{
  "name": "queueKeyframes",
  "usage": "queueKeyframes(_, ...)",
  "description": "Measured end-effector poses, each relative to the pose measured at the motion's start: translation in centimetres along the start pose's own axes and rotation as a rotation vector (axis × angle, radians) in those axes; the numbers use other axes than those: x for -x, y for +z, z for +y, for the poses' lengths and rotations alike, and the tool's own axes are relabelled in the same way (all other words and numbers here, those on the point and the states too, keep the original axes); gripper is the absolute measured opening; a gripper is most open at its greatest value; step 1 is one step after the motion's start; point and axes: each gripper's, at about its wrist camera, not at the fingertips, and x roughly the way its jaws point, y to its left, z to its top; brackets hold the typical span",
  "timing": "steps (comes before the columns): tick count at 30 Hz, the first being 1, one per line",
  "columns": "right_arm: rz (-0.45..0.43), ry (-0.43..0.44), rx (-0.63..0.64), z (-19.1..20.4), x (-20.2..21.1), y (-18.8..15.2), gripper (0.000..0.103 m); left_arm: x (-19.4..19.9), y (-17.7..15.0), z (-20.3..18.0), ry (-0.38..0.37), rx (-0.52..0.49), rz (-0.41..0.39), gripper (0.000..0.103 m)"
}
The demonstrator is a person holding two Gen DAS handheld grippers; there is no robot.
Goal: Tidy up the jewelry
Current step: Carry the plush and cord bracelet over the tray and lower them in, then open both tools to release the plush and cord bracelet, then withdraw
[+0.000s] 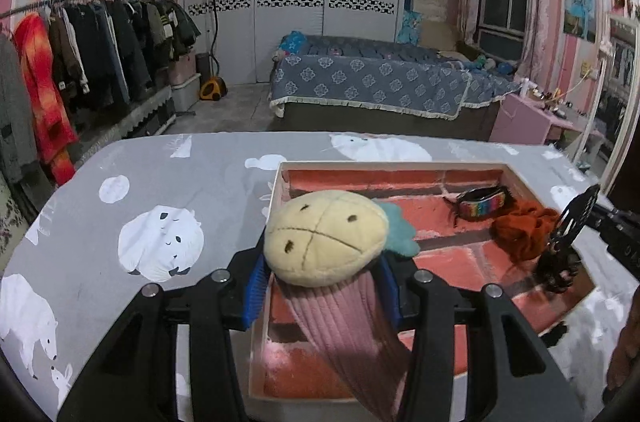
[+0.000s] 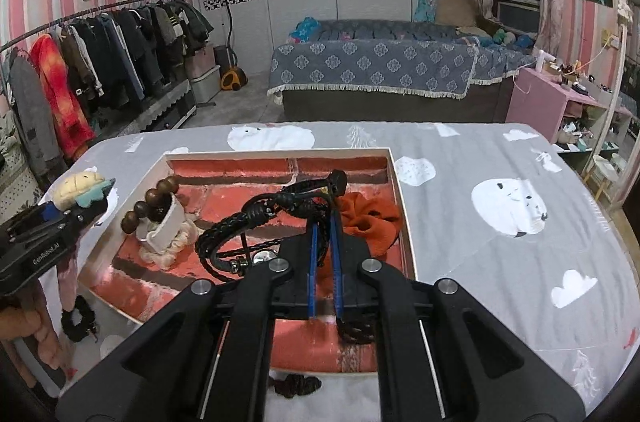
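We see the surface (image 2: 500, 158), covered in a grey cloth printed with white bears, filling the lower half of both views. On it lies the shallow tray (image 2: 402, 222), white-rimmed and lined with a red brick pattern, near the middle of the cloth.

In the left wrist view, the left claw (image 1: 322, 282) pinches a pink ribbed band (image 1: 344, 326) that carries a cream plush head with a teal tuft (image 1: 326, 238); this sits over the tray's 9 o'clock edge. In the right wrist view, the right claw (image 2: 325, 262) is pressed together on a black braided cord bracelet (image 2: 256, 222), whose loops hang above the tray's centre.

Inside the tray, an orange scrunchie (image 2: 370, 218) lies toward 3 o'clock, just beside the right claw. A striped multicoloured band (image 1: 482, 204) rests toward 12 o'clock in the left wrist view. At the tray's 9 o'clock in the right wrist view, a string of brown wooden beads (image 2: 150, 198) stands with a white band (image 2: 168, 222) on a cream twisted tie (image 2: 170, 250).

Outside the tray, a black scrunchie (image 2: 78, 320) lies on the cloth at 8 o'clock, and a small dark braided piece (image 2: 296, 384) lies at 6 o'clock.
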Motion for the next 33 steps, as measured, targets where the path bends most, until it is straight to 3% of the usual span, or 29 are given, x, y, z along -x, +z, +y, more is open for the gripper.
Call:
queueKeyframes(15, 0.065, 0.001, 0.042, 1.2, -4.0, -2.1, 0.010, -2.7, -1.6, -2.0, -0.029, -0.029, 0.024, 0.049)
queueKeyframes(24, 0.079, -0.009, 0.044, 1.3, -4.5, -2.6, 0.013, -3.4, -1.9, -2.2, -0.022, -0.023, 0.041, 0.057)
queueKeyframes(26, 0.077, -0.011, 0.043, 1.3, -4.4, -2.6, 0.017, -3.3, -1.9, -1.9, -0.012, -0.014, 0.037, 0.063)
queueKeyframes(30, 0.065, -0.009, 0.037, 1.2, -3.8, -2.6, 0.045, -2.7, -2.0, -1.4, -0.014, -0.004, 0.011, 0.067)
queueKeyframes(33, 0.061, 0.001, 0.022, 1.0, -3.1, -2.6, 0.055, -2.0, -2.0, -1.4, -0.017, -0.011, -0.013, 0.072)
